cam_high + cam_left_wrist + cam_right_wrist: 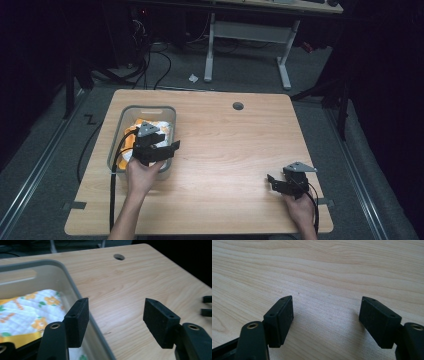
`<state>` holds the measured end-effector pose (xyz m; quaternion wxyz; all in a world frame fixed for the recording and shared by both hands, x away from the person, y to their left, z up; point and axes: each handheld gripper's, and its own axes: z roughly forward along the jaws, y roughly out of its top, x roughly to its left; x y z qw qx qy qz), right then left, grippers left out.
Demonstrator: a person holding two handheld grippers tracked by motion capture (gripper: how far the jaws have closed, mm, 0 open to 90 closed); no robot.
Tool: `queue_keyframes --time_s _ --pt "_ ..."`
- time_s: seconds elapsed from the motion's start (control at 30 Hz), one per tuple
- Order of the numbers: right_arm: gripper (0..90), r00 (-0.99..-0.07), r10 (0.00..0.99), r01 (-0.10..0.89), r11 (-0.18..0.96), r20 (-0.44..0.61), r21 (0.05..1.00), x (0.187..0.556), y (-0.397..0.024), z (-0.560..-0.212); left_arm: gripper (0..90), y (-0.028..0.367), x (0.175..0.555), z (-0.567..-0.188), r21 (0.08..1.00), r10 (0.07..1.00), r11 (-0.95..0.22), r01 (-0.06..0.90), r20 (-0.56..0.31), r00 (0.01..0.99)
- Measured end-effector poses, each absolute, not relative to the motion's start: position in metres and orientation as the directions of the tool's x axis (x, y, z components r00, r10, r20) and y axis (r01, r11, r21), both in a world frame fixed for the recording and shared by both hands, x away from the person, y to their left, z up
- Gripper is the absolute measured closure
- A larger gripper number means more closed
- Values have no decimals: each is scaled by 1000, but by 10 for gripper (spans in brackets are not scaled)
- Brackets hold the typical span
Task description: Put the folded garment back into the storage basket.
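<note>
Light wood makes up the desk (pixel 235 150), a broad top with a round cable hole (pixel 238 106) near its far edge. On the left side of the desk stands a grey plastic bin (pixel 118 131), open at the top, its long axis running from the near edge toward the far edge. Inside the bin lies a folded cloth (pixel 30 310), white with orange flowers and green leaves, with a yellow band along its near side; it sits below the rim and rests against the bin's right wall. The left gripper (pixel 159 150) is held over the bin's near right corner. In the left gripper view its jaws stand apart and straddle the bin's right wall: one pad is over the cloth inside the bin, the other over bare wood outside it, and nothing is pressed between them. No pad touches the cloth. The right gripper (pixel 276 183) sits near the desk's near right corner, well apart from the bin. In the right gripper view its jaws are spread wide over bare wood, with nothing between them.
</note>
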<state>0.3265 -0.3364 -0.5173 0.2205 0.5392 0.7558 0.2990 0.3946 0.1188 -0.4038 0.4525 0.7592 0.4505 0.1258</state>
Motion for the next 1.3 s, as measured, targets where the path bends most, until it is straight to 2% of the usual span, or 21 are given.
queue_keyframes --time_s 0.5,1.3 --pt "278 -321 947 683 240 -11 690 327 -336 -517 361 99 386 -405 811 774 -220 542 -194 603" --pt "278 -321 947 683 240 -11 690 326 -336 -517 355 76 376 -411 813 734 -229 535 -217 644"
